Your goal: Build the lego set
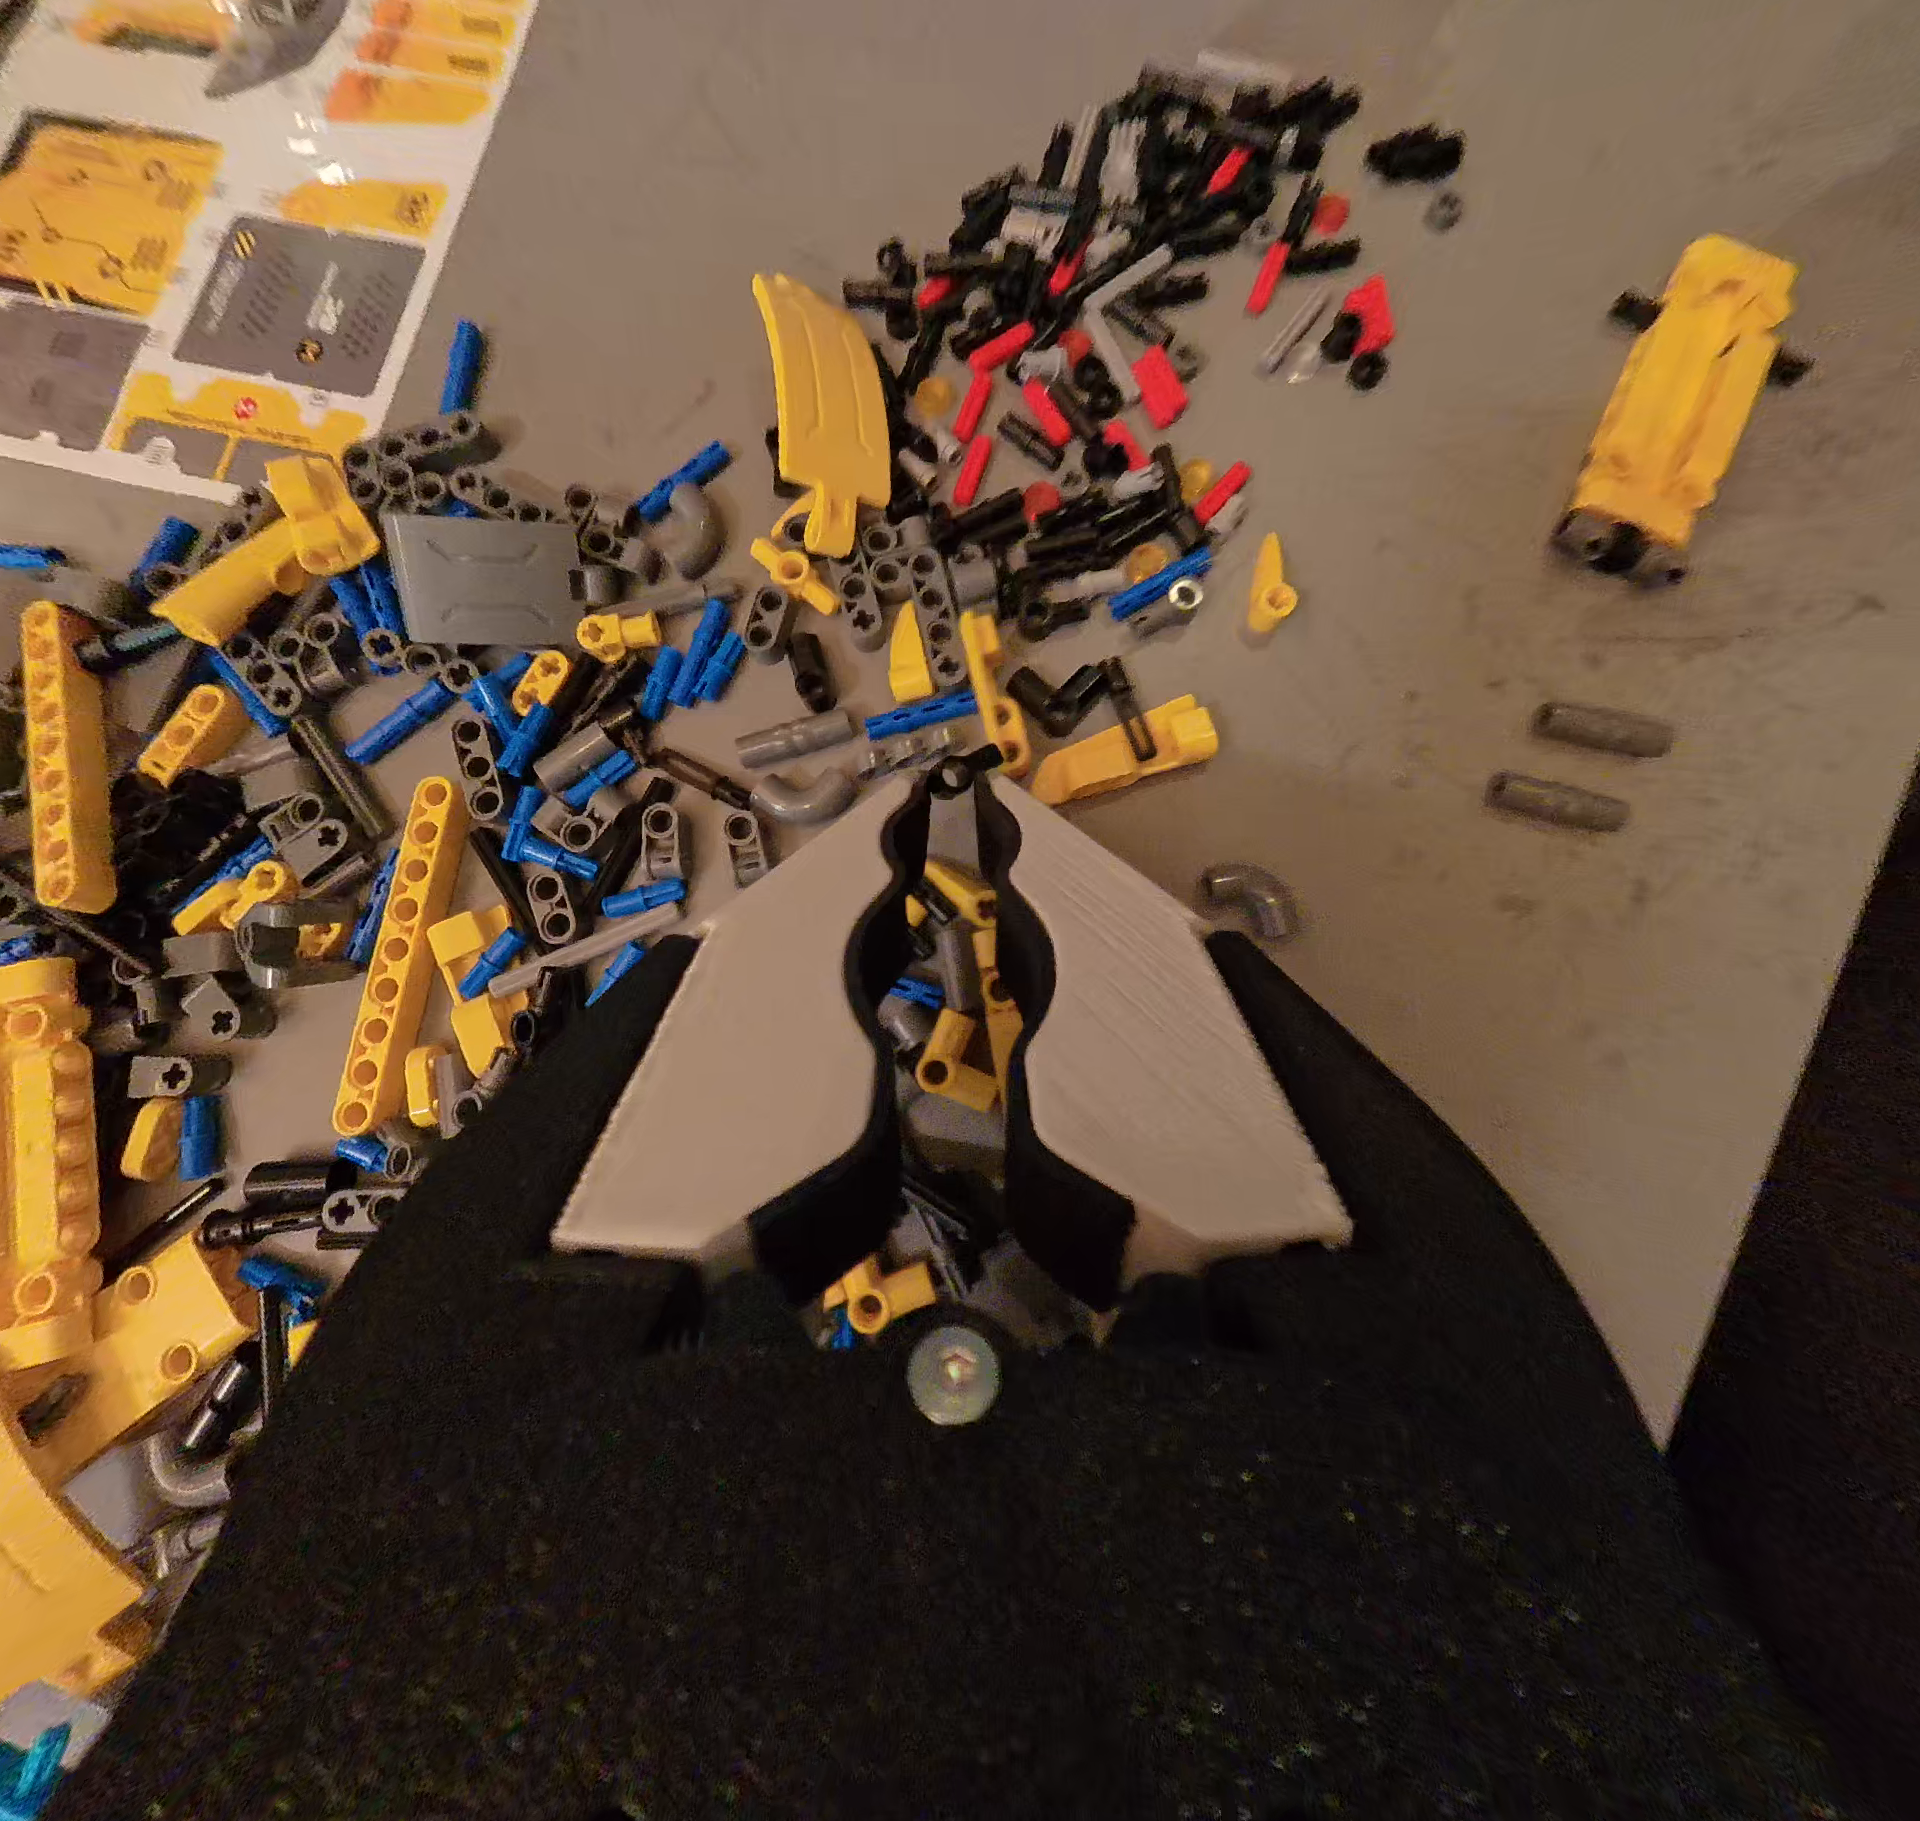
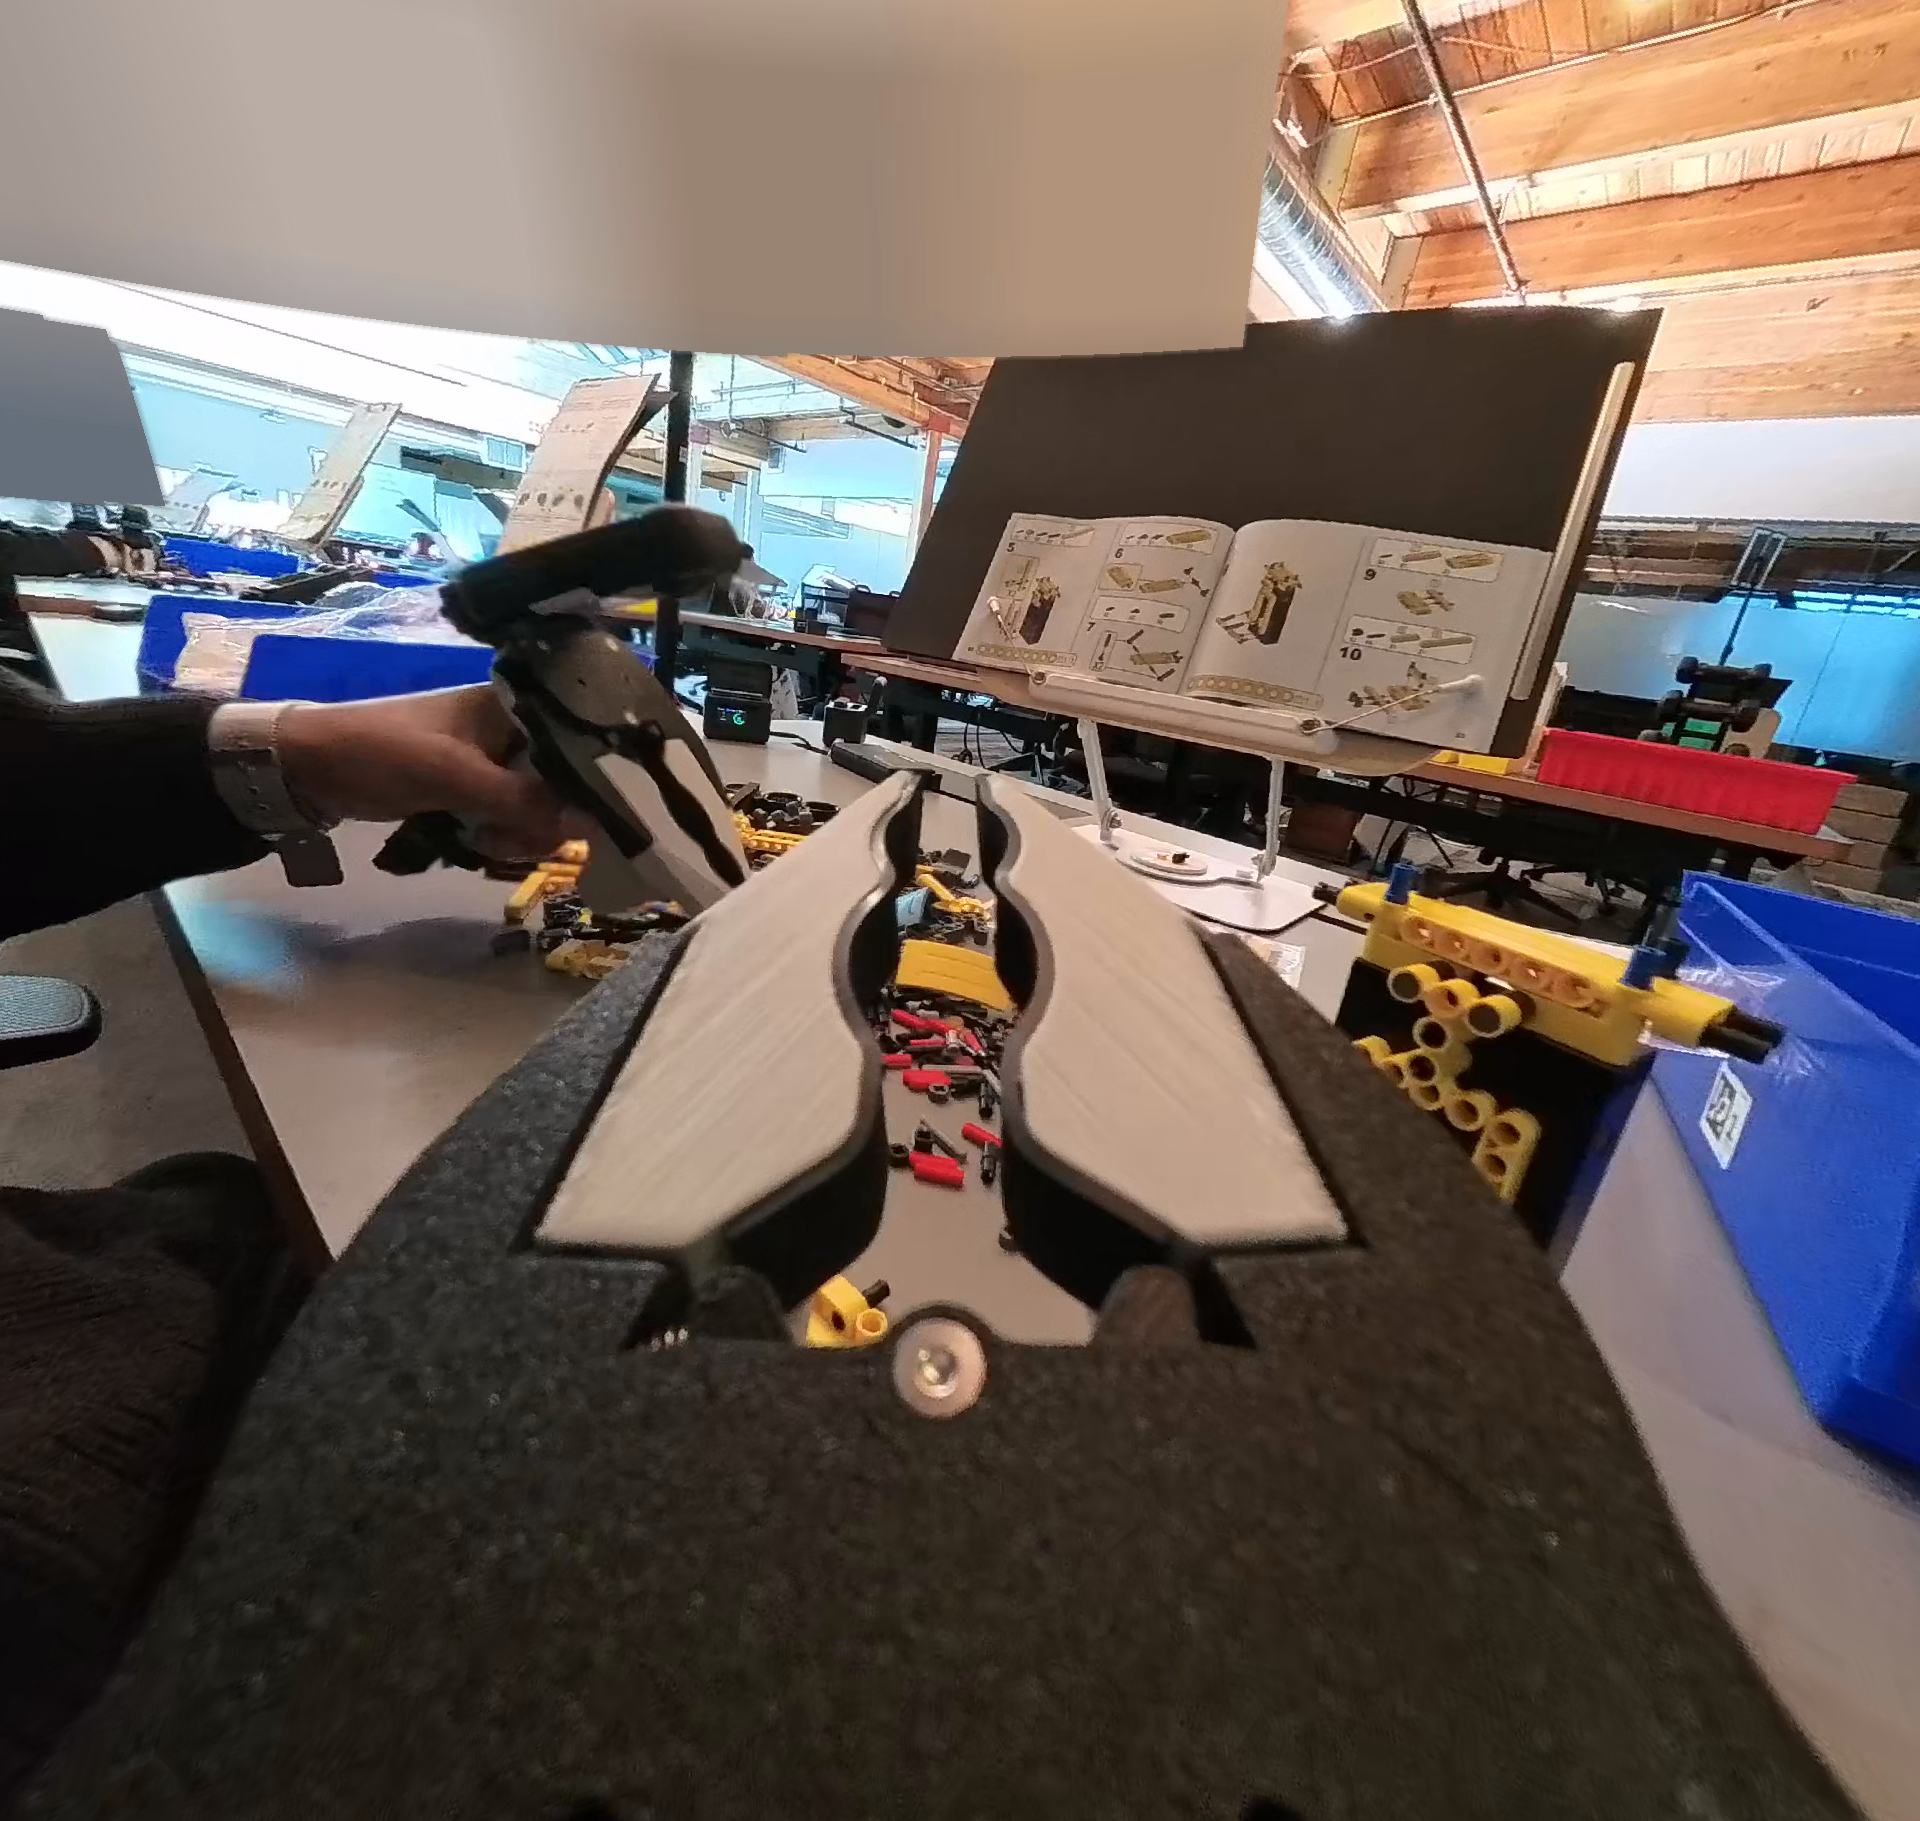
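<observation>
My left gripper (image 1: 952,782) is shut on a small black pin (image 1: 952,776), pinched at its fingertips just above a pile of yellow, blue, grey and black building-toy parts (image 1: 499,732). It also shows in the right wrist view (image 2: 717,862), held by a hand and pointing down at the pile. My right gripper (image 2: 951,784) is held above the grey table. Its jaws are nearly closed with a narrow gap and nothing between them. Small red and black parts (image 2: 930,1044) lie below it.
A yellow assembly (image 1: 1683,410) and two grey cylinders (image 1: 1600,730) lie to the right. A sticker sheet (image 1: 208,161) lies at the far left. An open instruction booklet (image 2: 1247,618) rests on a stand. A yellow build (image 2: 1507,1002) and blue bins (image 2: 1818,1200) stand right. There is about 25 cm between the tips of the two grippers.
</observation>
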A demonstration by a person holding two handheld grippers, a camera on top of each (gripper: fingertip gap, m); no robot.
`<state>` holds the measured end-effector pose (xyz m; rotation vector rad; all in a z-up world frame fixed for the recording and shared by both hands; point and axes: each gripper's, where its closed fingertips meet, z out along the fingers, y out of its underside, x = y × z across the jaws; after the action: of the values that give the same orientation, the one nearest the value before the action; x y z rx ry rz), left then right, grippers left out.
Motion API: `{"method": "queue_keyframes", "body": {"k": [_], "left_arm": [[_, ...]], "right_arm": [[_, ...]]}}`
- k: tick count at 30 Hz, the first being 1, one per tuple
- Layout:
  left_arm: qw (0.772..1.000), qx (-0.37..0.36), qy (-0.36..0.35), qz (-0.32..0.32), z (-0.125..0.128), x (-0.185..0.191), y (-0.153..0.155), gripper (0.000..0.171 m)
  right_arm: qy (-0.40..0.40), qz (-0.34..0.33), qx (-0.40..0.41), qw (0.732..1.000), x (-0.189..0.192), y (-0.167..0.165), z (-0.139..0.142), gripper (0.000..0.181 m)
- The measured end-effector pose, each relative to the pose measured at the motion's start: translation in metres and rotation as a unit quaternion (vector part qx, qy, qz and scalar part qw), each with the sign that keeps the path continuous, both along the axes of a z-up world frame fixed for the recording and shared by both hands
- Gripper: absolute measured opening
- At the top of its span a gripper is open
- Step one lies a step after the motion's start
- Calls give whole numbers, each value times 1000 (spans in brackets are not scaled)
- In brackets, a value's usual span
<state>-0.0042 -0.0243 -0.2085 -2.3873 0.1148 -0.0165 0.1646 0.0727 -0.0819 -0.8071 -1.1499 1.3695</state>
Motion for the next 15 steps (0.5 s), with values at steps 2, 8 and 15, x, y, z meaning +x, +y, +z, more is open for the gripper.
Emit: {"method": "queue_keyframes", "body": {"k": [2, 8, 15], "left_arm": [[1000, 25, -9, -6, 12, 8, 0, 8], [990, 49, -96, -96, 26, 99, -3, 8], [989, 4, -68, -132, 3, 131, -14, 8]], "right_arm": [[0, -3, -3, 1000, 0, 1, 0, 10], [-10, -11, -5, 1000, -3, 2, -2, 10], [-2, -31, -1, 1000, -2, 4, 0, 5]]}}
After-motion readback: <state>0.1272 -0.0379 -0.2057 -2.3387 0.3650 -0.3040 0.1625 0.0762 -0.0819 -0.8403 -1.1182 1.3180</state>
